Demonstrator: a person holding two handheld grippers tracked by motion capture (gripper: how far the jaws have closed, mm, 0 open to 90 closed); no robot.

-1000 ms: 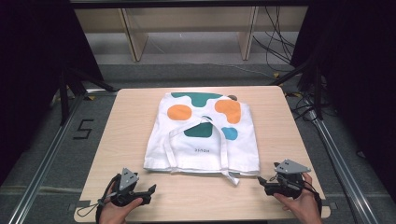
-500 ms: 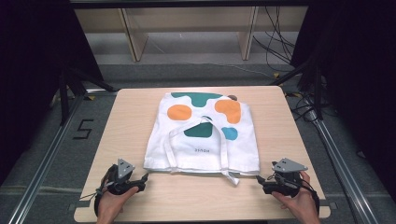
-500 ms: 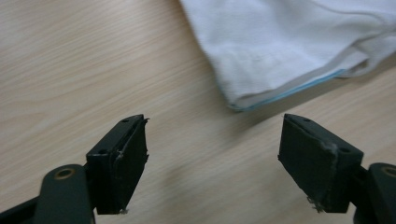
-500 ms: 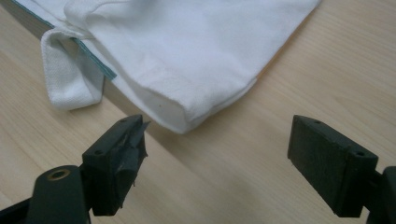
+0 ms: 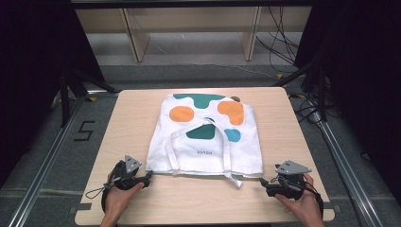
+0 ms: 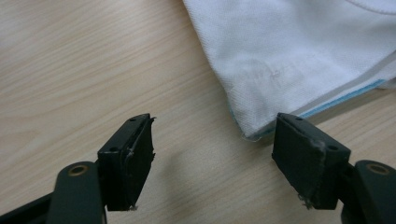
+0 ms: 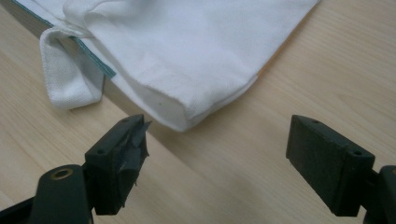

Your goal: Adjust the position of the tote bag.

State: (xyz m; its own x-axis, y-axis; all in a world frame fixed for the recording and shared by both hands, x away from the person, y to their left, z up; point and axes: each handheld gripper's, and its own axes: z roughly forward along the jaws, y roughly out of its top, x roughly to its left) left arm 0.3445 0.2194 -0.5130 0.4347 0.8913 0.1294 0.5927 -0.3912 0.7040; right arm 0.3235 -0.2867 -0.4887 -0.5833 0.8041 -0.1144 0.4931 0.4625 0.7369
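Lay flat mid-table, the white tote bag [image 5: 205,137], near hem toward the person, its left near corner [image 6: 250,133] just ahead of the spread, just-closing, empty left gripper [image 5: 149,178], its right near corner [image 7: 180,122] just short of the wide-open right gripper [image 5: 261,182].

A white tote bag [image 5: 205,137] with orange, green and blue patches lies flat mid-table [image 5: 123,123], handles folded over it. The left gripper [image 5: 145,178] rests at the bag's near left corner; its jaws have just been closing. The right gripper [image 5: 263,182] sits just beside the near right corner.
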